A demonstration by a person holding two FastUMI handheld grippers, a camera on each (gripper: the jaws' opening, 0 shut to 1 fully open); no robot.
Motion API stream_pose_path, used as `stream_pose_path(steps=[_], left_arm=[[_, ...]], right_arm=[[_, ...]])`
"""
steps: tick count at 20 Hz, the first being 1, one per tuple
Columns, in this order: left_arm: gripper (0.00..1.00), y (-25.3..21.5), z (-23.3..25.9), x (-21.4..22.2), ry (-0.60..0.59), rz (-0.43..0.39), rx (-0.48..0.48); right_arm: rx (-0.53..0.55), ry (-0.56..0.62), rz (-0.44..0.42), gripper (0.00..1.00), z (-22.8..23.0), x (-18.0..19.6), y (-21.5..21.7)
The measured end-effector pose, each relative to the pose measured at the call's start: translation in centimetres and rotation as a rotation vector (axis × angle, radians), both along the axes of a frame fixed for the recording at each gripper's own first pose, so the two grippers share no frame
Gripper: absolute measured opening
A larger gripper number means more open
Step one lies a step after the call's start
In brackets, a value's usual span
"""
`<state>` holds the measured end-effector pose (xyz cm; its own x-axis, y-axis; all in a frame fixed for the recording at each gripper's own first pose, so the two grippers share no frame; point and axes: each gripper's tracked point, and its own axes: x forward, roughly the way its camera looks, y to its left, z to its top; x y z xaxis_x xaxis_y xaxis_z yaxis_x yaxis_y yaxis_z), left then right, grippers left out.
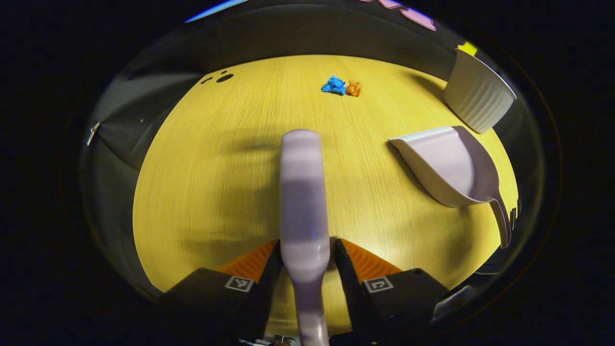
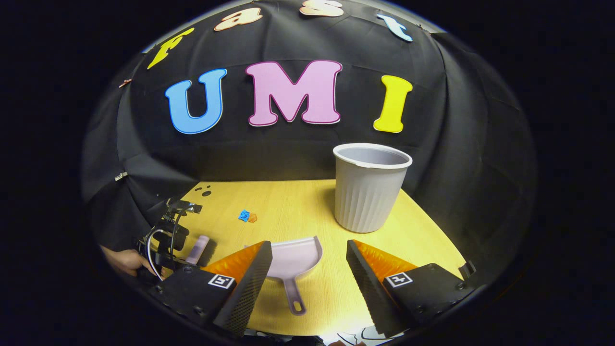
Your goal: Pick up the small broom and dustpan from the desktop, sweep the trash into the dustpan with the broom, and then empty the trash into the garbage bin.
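Observation:
My left gripper is shut on the pale lilac small broom, which points forward over the yellow desktop. A blue scrap and an orange scrap lie touching, far ahead of the broom. To the right, the lilac dustpan lies flat, handle toward me. In the right gripper view my right gripper is open above the dustpan, whose handle points between the fingers. The left gripper with the broom shows at the left, the scraps beyond it.
A white ribbed garbage bin stands upright at the back right of the desktop, just behind the dustpan; it is also at the right edge. Black cloth walls close in the desk. A hand holds the left gripper.

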<state>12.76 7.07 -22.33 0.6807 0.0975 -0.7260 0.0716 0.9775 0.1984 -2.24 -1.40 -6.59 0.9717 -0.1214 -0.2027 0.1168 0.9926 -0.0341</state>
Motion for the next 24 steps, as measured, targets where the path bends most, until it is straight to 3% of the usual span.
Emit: stream_pose_path(steps=[4,7,12,14,21,24], left_arm=[[0.44,0.2,0.0,0.2,-0.021,0.004,-0.01],[0.37,0.4,0.0,-0.1,-0.067,-0.03,-0.057],[0.3,1.0,0.5,-0.6,-0.133,-0.05,-0.259],[0.3,1.7,0.5,-1.3,-0.141,-0.034,-0.297],[0.3,3.0,3.1,-5.4,-0.223,-0.012,-0.348],[0.3,4.2,4.7,-6.7,-0.259,-0.017,-0.257]], right_arm=[[0.01,0.034,0.018,0.97,-1.0,0.3,1.6],[0.023,0.083,0.019,0.97,-2.2,0.9,2.6],[0.044,0.179,0.011,0.98,-4.7,0.7,2.9],[0.057,0.226,0.023,0.97,-6.0,0.8,3.4],[0.098,0.405,0.032,0.99,-11.8,2.0,3.6],[0.127,0.48,0.025,0.99,-14.8,2.8,3.1]])
